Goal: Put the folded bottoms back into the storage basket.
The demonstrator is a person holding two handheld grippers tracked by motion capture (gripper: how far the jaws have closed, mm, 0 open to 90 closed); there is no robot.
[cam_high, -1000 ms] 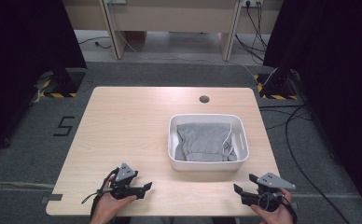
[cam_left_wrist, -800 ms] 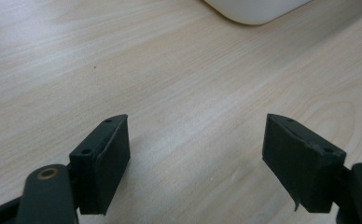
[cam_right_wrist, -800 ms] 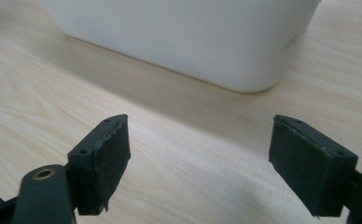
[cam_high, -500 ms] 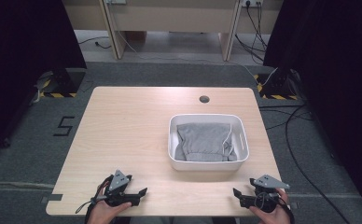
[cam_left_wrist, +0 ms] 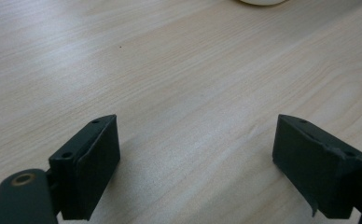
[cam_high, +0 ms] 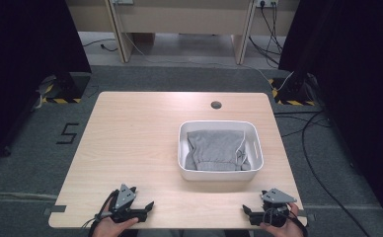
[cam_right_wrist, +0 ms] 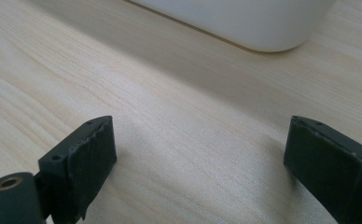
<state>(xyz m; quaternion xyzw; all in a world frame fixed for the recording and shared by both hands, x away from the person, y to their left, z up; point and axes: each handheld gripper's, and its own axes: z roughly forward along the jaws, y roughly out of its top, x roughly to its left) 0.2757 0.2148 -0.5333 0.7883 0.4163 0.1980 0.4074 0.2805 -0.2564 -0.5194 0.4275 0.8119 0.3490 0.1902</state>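
One white tub (cam_high: 220,174) stands on the wooden table (cam_high: 135,143), and in it lies one folded grey cloth (cam_high: 213,150), filling most of the tub's floor. There are two grippers. The left gripper (cam_high: 147,208) sits at the near edge of the table, well to the left of the tub and nearer the person; the right gripper (cam_high: 247,213) sits at the same edge, just in front of the tub's near right corner. Both have just been spreading their jaws, which now stand wide apart with only bare wood between them; neither touches the tub or the cloth.

One small round hole (cam_high: 216,104) lies beyond the tub, near the far edge. In the right gripper view the tub's wall (cam_right_wrist: 244,23) rises close ahead of the jaws; in the left gripper view only a sliver of it (cam_left_wrist: 261,2) shows far off. Left of the tub the tabletop is open wood to its edge; right of it only a narrow strip remains.
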